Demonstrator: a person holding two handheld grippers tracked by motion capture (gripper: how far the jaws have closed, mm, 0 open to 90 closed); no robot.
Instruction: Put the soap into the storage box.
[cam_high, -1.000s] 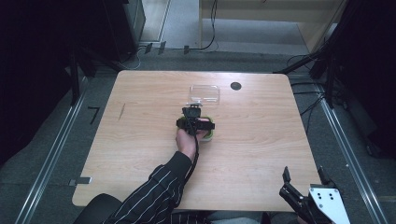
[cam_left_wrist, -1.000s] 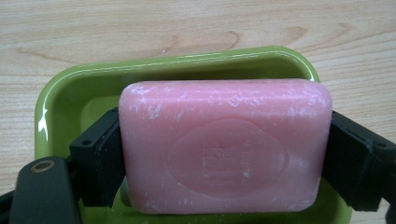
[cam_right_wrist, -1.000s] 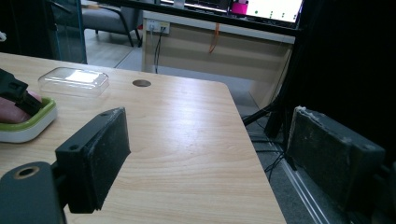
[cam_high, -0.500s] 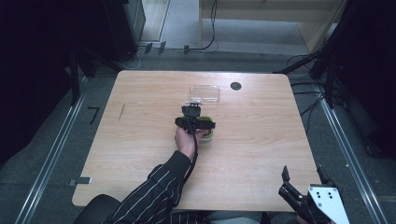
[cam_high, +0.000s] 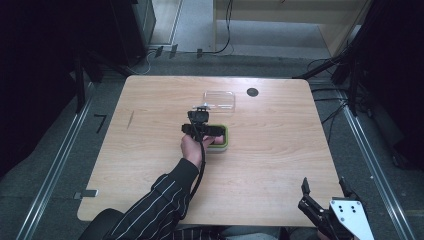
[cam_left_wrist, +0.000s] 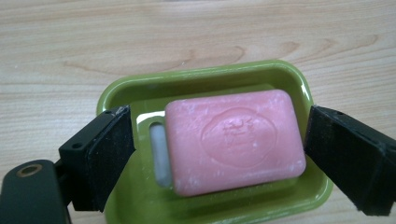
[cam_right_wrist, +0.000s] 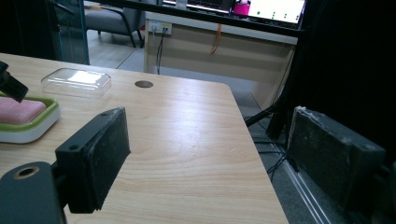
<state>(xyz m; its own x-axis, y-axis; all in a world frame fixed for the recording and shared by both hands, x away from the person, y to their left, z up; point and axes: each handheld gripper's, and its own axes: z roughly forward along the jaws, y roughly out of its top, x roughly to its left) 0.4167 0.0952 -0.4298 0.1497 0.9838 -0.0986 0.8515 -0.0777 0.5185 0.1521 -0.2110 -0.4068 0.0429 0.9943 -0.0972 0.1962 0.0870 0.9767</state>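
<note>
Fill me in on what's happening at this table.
A person holds the left claw over a pink soap bar lying in a green soap dish near the table's middle. Its jaws stand open on either side of the bar, with a gap on the left side; on the right, contact cannot be told. A clear lid lies just beyond the dish. The right claw waits open at the table's near right corner.

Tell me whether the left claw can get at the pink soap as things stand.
Probably yes. The left claw is open, with one jaw on each side of the pink soap in the green dish. Nothing lies between jaws and soap.
</note>
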